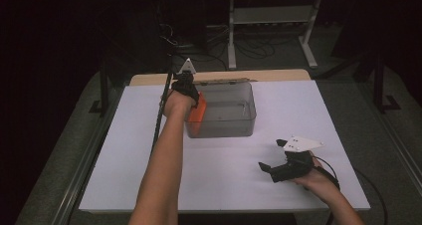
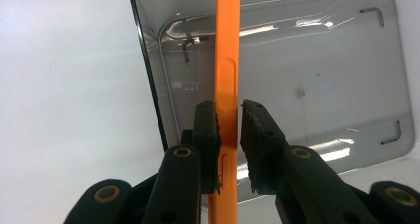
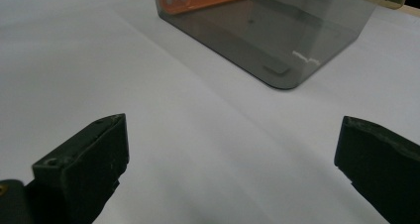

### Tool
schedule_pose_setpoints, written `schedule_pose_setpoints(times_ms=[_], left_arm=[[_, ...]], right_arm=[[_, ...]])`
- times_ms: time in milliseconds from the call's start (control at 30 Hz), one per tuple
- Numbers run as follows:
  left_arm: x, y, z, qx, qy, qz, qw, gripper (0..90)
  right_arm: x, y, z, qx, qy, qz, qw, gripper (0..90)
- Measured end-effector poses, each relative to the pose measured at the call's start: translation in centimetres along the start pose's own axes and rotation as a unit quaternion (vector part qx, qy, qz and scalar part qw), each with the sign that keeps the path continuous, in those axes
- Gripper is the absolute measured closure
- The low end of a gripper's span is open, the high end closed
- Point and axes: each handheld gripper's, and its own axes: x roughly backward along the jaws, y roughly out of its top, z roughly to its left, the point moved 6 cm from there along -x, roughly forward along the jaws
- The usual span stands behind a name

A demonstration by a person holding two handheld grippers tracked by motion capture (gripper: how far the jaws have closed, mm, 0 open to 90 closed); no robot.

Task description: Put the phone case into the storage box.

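Orange phone case (image 2: 227,85), clamped edge-on in the left tongs (image 2: 229,130), hung over the clear bin (image 2: 346,85); next, a release inside. Right tongs (image 3: 233,154) rested apart on the tabletop (image 3: 198,135).

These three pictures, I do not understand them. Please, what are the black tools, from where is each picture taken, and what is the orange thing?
A person holds a hand tool with two black jaws in each hand. The high view looks down on a white table. The other two views come from small cameras riding on each tool. On the table stands a clear grey plastic box. The left gripper has its jaws shut on a flat orange phone case, held on edge over the box's left end. The right gripper rests on the table, jaws open and empty.
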Motion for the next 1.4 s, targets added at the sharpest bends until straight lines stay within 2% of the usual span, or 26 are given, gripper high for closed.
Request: schedule_pose_setpoints(times_ms=[267,567,767,933,1033,1167,1367,1400], left_arm=[[0.8,0.3,0.0,-0.004,0.004,-0.003,1.0,76.8],[1.3,0.6,0.0,-0.008,-0.002,-0.011,0.9999,76.7],[1.7,0.7,-0.1,-0.02,-0.018,-0.02,0.9994,75.6],[1.8,0.7,-0.3,-0.042,-0.036,-0.027,0.9981,72.5],[1.8,0.6,-0.3,-0.061,-0.048,-0.026,0.9967,69.4],[1.9,0.7,-0.6,-0.081,-0.063,-0.036,0.994,66.7],[2.1,0.6,-1.0,-0.121,-0.08,-0.05,0.9882,59.5],[2.1,0.6,-1.1,-0.132,-0.085,-0.054,0.9861,58.0]], right_arm=[[0.0,0.0,0.0,-0.001,0.0,0.0,1.0,0.1],[0.0,0.0,0.0,0.0,0.0,0.0,1.0,0.1],[0.0,0.0,0.0,0.0,0.0,0.002,1.0,0.1],[0.0,0.0,0.0,0.001,0.0,0.002,1.0,0.1],[0.0,-0.1,0.0,0.002,0.0,0.003,1.0,0.1],[0.0,-0.1,0.0,0.001,0.0,0.004,1.0,0.1],[-0.1,-0.1,0.0,0.002,-0.001,0.004,1.0,0.1],[-0.1,-0.1,0.0,0.002,-0.001,0.004,1.0,0.1]])
